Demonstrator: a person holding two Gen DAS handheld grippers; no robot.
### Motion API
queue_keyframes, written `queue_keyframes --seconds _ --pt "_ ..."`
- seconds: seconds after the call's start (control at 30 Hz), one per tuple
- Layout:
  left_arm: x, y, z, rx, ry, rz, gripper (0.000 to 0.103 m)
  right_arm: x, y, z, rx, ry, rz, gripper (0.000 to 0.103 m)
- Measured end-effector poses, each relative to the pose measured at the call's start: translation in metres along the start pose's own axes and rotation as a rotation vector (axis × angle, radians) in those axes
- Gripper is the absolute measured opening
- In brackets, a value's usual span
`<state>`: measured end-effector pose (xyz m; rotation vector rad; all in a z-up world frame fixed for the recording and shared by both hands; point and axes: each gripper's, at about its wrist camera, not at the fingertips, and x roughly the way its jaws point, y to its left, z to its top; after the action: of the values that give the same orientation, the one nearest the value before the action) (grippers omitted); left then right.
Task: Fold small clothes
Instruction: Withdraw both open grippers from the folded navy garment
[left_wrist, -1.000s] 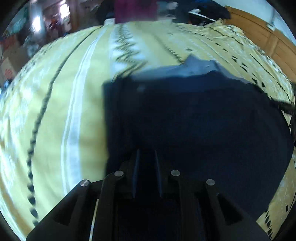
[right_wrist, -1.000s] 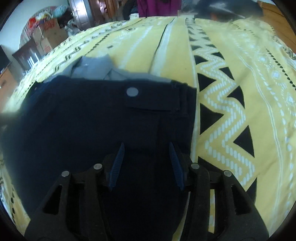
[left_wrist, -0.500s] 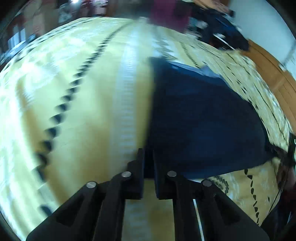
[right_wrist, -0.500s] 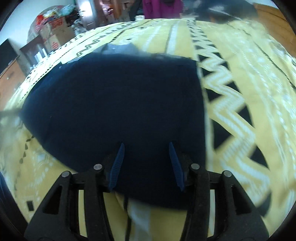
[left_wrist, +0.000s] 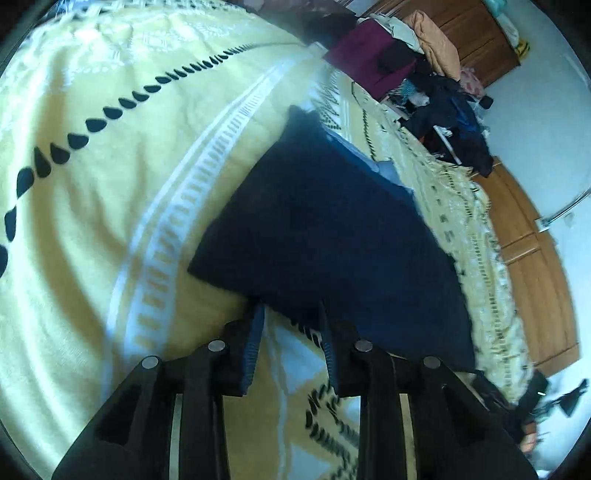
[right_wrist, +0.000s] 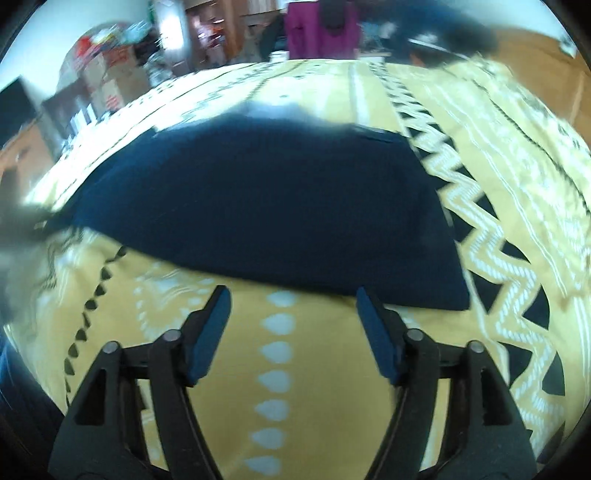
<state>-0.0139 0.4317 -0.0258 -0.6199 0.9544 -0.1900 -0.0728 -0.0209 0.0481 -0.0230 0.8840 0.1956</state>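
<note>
A folded navy garment lies flat on a yellow bedspread, forming a roughly four-sided slab of dark, matte, fairly thick cloth with soft, rounded fold edges. A paler grey-blue lining peeks out along its far edge. In the right wrist view the same garment spreads wide across the middle of the bed, its near edge a smooth curved fold, its right corner coming to a blunt point.

The bedspread is woven cotton-like fabric, printed with black teardrop rows, white ladder stripes and black-and-white zigzags.

The left gripper has its black plastic arms and ribbed blue pads parted, with nothing between them; the garment's near edge sits right at the fingertips, and contact cannot be told. The right gripper is spread wide and empty, tips just short of the garment's near fold, above a line of white teardrops.

Beyond the bed, to the right in the left wrist view, stand wooden wardrobe panels and a heap of mixed clothes.
</note>
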Motion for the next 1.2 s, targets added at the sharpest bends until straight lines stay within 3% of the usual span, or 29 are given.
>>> queue_keyframes --seconds 0.03,0.13,0.23,0.33,0.43,1.0,1.07,1.2 --pt "0.007 -0.008 0.001 0.034 -0.018 0.037 0.032 0.004 0.007 0.002 0.004 0.021 -0.001 0.084" --pt "0.012 -0.022 -0.005 0.133 -0.050 0.124 0.038 0.024 0.023 0.007 0.018 0.084 -0.045 0.088" --pt "0.014 -0.032 -0.016 0.225 -0.065 0.170 0.044 0.046 0.025 0.002 0.081 0.147 -0.077 0.094" --pt "0.014 -0.034 -0.018 0.248 -0.063 0.192 0.046 0.055 0.024 -0.008 0.102 0.132 -0.073 0.103" --pt "0.014 -0.034 -0.017 0.255 -0.059 0.184 0.049 0.061 0.031 -0.010 0.058 0.115 -0.104 0.103" --pt "0.018 -0.032 -0.015 0.260 -0.051 0.155 0.058 0.056 0.033 -0.016 0.065 0.091 -0.100 0.103" --pt "0.019 -0.034 -0.013 0.260 -0.041 0.151 0.063 0.056 0.033 -0.016 0.064 0.089 -0.099 0.103" --pt "0.013 -0.035 -0.011 0.212 -0.012 0.093 0.065 0.056 0.032 -0.016 0.063 0.085 -0.097 0.103"
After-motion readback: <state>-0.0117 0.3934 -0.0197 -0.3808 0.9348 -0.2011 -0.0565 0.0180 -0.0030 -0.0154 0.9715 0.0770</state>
